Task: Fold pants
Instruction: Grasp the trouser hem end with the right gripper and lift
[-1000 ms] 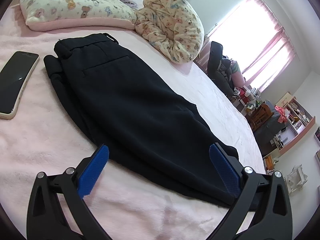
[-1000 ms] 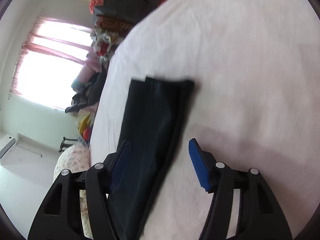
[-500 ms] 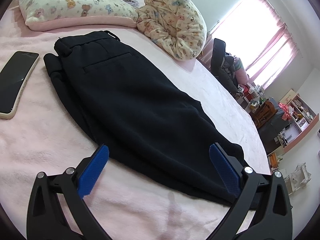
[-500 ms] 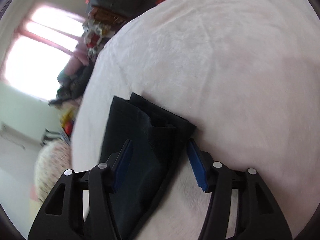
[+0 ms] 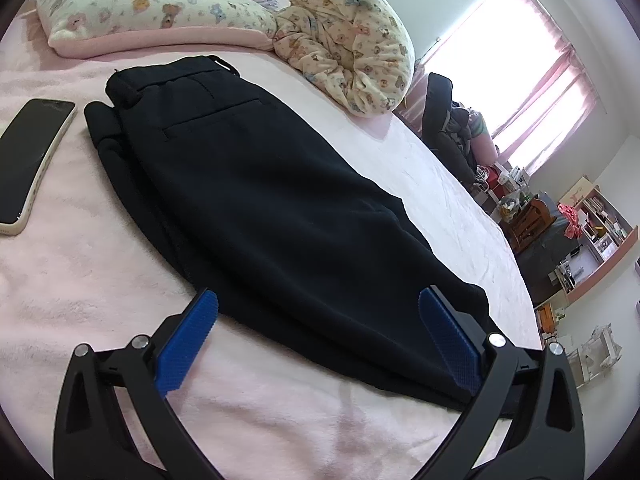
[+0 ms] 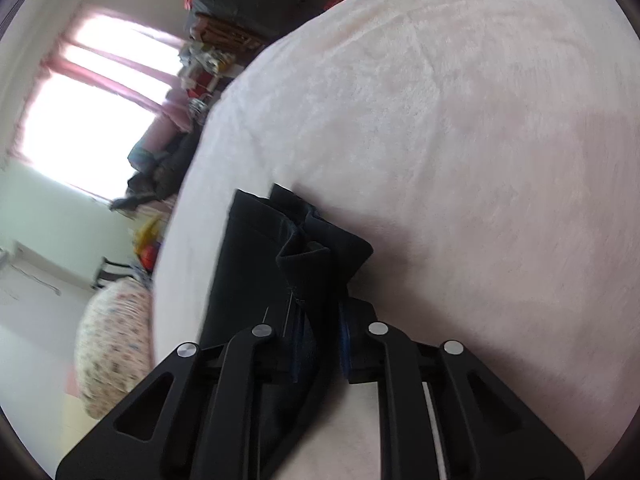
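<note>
1. Black folded fabric pants (image 5: 256,184) lie on a pale pink fleecy bed blanket (image 5: 80,288).
2. The cream pillow (image 5: 148,4) beyond the pants carries a pastel teddy-bear print.
3. The black-framed left gripper (image 5: 318,334) has blue textured pads (image 5: 186,340).
4. Pink curtains (image 5: 560,92) hang at the window.

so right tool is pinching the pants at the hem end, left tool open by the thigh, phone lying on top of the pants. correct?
Not the phone: in the left wrist view it lies on the blanket beside the pants, apart from them. The right tool is closing on the hem; the left tool is open.
</note>
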A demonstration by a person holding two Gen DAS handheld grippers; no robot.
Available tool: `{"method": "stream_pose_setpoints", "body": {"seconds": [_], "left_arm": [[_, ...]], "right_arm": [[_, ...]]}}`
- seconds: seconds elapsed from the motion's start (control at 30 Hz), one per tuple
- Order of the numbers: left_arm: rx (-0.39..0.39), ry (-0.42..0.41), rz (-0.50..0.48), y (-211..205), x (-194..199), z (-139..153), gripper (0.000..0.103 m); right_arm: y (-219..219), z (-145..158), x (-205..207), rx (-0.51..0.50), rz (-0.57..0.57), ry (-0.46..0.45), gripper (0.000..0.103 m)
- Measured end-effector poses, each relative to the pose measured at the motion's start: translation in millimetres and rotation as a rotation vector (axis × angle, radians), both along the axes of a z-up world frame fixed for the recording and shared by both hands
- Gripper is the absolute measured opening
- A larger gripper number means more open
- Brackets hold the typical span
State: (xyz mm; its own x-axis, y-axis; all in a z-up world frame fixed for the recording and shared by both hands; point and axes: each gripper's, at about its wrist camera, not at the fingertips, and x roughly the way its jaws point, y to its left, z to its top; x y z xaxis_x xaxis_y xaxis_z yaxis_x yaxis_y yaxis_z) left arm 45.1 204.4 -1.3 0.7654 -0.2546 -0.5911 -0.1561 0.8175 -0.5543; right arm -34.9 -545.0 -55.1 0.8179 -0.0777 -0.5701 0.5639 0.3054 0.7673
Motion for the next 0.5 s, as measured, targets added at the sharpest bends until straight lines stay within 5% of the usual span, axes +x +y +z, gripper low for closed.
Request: {"method": "stream_pose_setpoints", "body": {"seconds": [0.17, 0.5], "left_arm": [[-0.001, -0.001, -0.002, 0, -1, 0, 0.101], [-0.001, -0.006, 0.008, 3, -3, 2, 0.101]], "right_arm": [[2, 12, -4, 0.024, 0.008, -0.151, 0.013], [39, 60, 17, -0.095, 0.175, -0.373, 0.013]]}}
